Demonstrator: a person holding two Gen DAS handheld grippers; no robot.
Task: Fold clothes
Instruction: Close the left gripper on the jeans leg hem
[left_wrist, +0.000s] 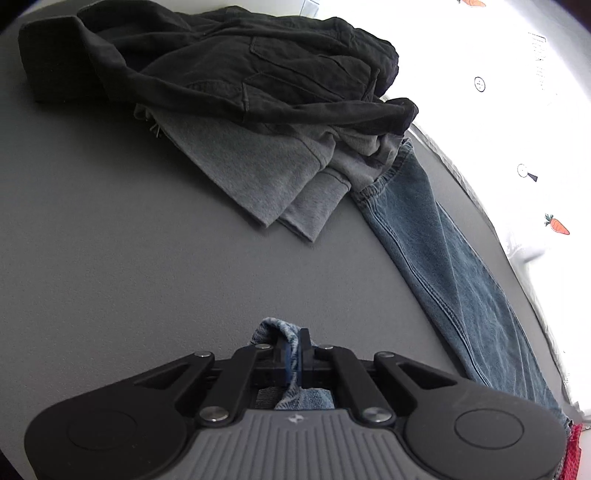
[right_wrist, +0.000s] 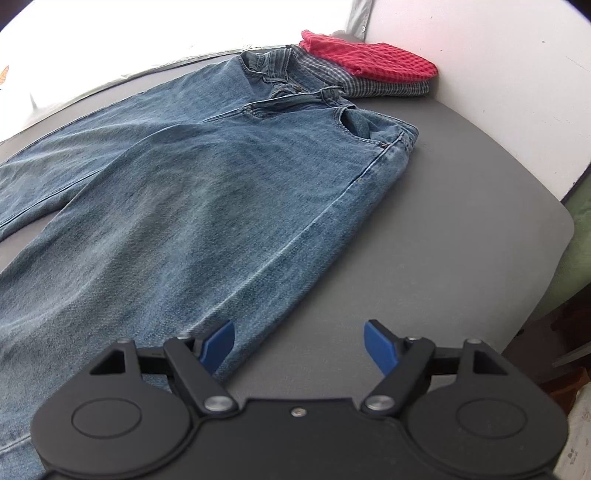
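Left tongs (left_wrist: 294, 350) pinch a denim hem, while right tongs (right_wrist: 299, 341) hover spread above the jeans (right_wrist: 192, 177), whose long axis runs from 7 toward the waistband at 1 o'clock on the surface (right_wrist: 461, 221).

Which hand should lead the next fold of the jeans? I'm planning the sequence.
Left, probably. The left tongs are shut on a denim edge of the jeans, ready to carry it over. The right tongs hang open, gripping nothing.

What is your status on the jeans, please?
Left claw shut on a jeans hem. Right claw open, empty, over the jeans edge. Jeans flat on the table. Grey top overlaps the far leg.
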